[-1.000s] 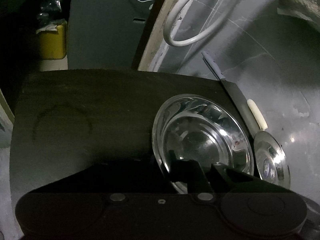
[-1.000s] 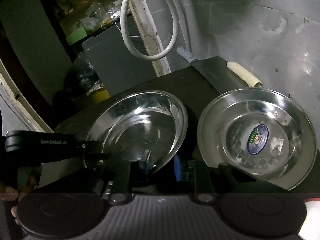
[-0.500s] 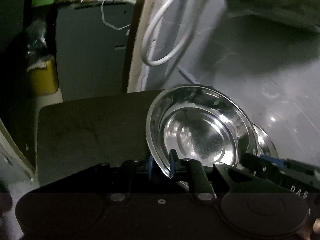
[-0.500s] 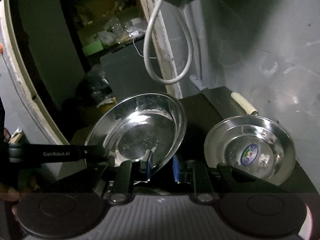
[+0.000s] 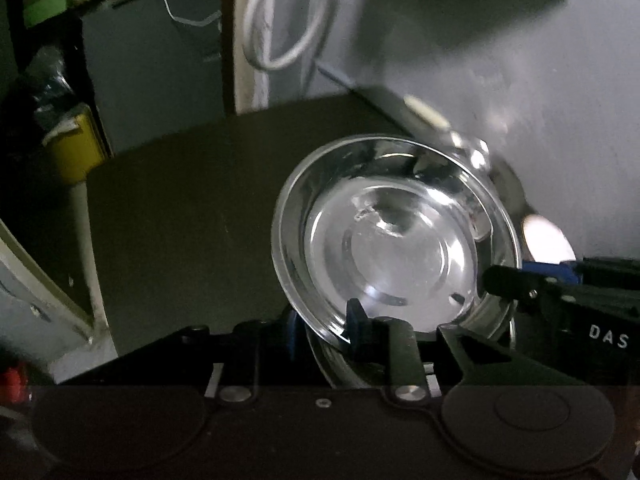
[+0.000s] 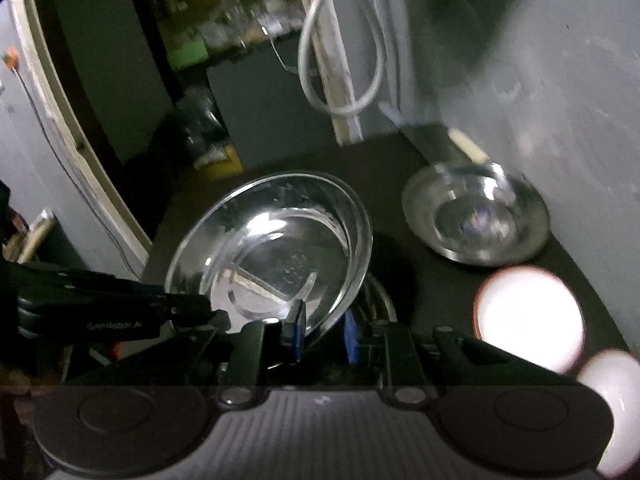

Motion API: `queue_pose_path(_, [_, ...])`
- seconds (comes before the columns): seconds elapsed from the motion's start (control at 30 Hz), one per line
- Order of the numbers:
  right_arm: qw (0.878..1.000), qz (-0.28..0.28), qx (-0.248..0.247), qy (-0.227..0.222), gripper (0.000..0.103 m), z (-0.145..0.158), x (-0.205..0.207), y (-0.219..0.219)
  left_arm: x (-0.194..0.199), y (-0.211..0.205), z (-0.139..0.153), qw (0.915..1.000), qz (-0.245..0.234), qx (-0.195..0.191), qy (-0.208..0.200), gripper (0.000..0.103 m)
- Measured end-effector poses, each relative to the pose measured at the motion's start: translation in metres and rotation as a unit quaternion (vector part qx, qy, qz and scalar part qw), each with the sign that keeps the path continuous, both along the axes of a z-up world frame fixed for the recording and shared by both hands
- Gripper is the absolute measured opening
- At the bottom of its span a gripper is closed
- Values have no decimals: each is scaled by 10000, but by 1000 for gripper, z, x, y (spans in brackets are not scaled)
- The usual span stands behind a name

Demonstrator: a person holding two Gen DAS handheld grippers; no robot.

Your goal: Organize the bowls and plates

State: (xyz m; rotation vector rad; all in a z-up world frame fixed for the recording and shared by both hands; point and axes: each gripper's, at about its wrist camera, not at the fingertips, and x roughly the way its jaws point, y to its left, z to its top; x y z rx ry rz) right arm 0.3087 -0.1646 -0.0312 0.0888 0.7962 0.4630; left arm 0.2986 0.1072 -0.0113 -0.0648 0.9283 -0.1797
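A shiny steel plate (image 5: 396, 240) is held up off the dark table (image 5: 192, 200) by both grippers. My left gripper (image 5: 324, 328) is shut on its near rim. My right gripper (image 6: 324, 332) is shut on the rim of the same steel plate (image 6: 276, 248), and its black fingers (image 5: 520, 280) show at the right of the left wrist view. A second steel plate with a blue sticker (image 6: 476, 216) lies flat on the table by the wall. Two white round dishes (image 6: 528, 316) sit near it, overexposed.
A grey wall (image 6: 560, 80) runs along the table's right side, with a white cable loop (image 6: 340, 60) hanging on it. A cream-handled tool (image 6: 468, 146) lies behind the sticker plate. A dark cabinet (image 5: 152, 60) and a yellow container (image 5: 76, 148) stand beyond the table's far edge.
Both grippers have lifted the steel plate higher and pulled back from the wall. The sticker plate looks smaller and farther away, and two white dishes have come into the right wrist view.
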Motion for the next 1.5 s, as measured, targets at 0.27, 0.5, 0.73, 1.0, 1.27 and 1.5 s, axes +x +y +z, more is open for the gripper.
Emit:
queue_pose_path(0.27, [9988, -152, -298, 354, 24, -4, -21, -1, -14, -14, -3, 9990, -240, 254, 292, 32])
queue_pose_path(0.5, [9971, -226, -390, 611, 24, 0, -19, 3, -13, -20, -4, 9975, -294, 367, 525, 34])
queue_pose_path(0.73, [9955, -273, -440, 796, 25, -4, -16, 3, -12, -23, -7, 9958, -330, 445, 731, 35])
queue_pose_path(1.0, [9952, -288, -380, 851, 26, -6, -15, 3, -5, -29, -10, 9949, -335, 544, 776, 36])
queue_pose_path(1.27, [9954, -246, -349, 862, 27, -6, -15, 3, -4, -30, -15, 9945, -281, 568, 833, 39])
queue_pose_path(1.5, [9951, -253, -348, 893, 34, -9, -16, 0, -4, -27, -17, 9938, -161, 662, 878, 56])
